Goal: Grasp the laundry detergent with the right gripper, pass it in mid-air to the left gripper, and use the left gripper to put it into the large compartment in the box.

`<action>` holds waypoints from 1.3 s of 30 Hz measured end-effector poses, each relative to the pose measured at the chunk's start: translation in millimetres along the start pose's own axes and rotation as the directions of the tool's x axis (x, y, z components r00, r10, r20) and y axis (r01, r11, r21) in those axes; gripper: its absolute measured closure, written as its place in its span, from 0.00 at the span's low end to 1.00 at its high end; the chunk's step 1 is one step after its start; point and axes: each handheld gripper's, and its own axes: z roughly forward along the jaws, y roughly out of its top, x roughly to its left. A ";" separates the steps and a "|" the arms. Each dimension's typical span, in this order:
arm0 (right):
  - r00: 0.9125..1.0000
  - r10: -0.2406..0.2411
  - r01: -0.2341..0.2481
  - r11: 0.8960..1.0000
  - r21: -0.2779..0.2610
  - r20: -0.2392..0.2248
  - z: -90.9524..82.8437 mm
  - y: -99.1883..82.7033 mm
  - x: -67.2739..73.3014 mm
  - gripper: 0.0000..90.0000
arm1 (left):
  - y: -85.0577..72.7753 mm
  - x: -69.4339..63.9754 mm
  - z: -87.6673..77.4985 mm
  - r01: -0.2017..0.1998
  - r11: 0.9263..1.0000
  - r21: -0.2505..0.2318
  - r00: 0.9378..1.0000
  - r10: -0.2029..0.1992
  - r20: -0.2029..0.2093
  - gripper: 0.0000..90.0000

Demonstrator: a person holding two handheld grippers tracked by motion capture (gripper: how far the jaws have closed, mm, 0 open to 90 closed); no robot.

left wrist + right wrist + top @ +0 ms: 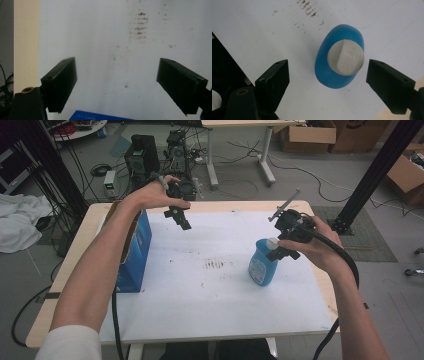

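Observation:
A blue bottle [262, 265] with a white cap [272, 242] stands upright on the white sheet at the right. My right gripper [279, 253] hovers just above it, open. From above, in the right gripper view, the blue bottle [338, 60] and its cap [345, 57] lie between the spread jaws of my right gripper [328, 78], untouched. My left gripper [182, 221] is held high over the far left of the sheet, open. Nothing is between the jaws of my left gripper [117, 85], which look down on the stained white sheet.
A blue cardboard box [134, 251] stands on the table's left side; its top edge [100, 116] shows under the left gripper. The white sheet [210, 290] has dark smudges [216, 264] at its middle. The wooden table edge [327, 290] runs close to the right of the bottle.

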 end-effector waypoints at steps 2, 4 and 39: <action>1.000 0.013 -0.013 1.000 -0.010 0.008 2.1 -3.6 -0.2 0.20 | -1.0 0.0 0.4 0.001 1.000 -0.002 1.000 -0.001 -0.003 0.19; 0.999 0.027 -0.027 0.999 -0.017 0.017 4.8 -6.9 0.1 0.20 | -1.6 -0.1 0.3 0.004 1.000 -0.002 1.000 -0.004 -0.002 0.19; 0.972 0.220 -0.197 0.953 -0.230 0.080 53.8 -48.1 6.1 0.17 | -4.4 0.0 -0.2 -0.001 1.000 -0.011 1.000 0.001 -0.006 0.19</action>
